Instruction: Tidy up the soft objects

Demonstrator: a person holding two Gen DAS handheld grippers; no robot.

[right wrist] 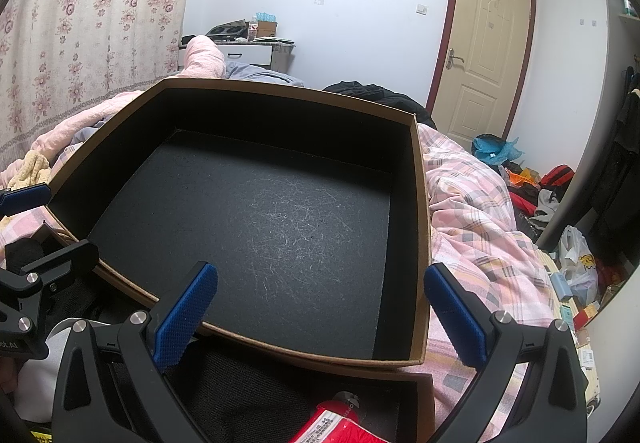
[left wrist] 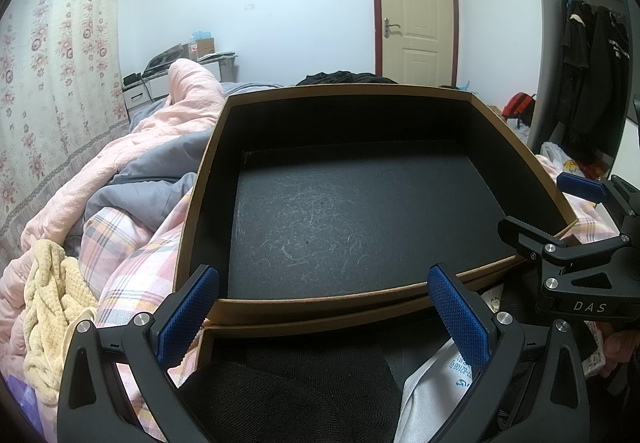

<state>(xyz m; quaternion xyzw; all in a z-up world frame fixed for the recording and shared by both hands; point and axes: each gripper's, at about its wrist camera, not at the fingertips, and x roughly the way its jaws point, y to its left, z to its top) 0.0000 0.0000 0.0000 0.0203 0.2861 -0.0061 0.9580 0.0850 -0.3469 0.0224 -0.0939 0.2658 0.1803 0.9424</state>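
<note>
**Empty box on the bed, soft things waiting below**

The bed (right wrist: 480,203) fills the middle of both views, with a pink checked cover. On it sits a big brown box (left wrist: 400,93), black inside and empty. It looks stiff and light.

At the bottom of the left view lies a black sock (left wrist: 288,399), beside a silky white cloth (left wrist: 428,387). Both look soft, floppy and light. Pinch a thick fold in the middle so it won't slip.

The left hand-held gripper (left wrist: 322,317) is wide open and holds nothing. The right hand-held gripper (right wrist: 320,317) is wide open and empty too.
</note>
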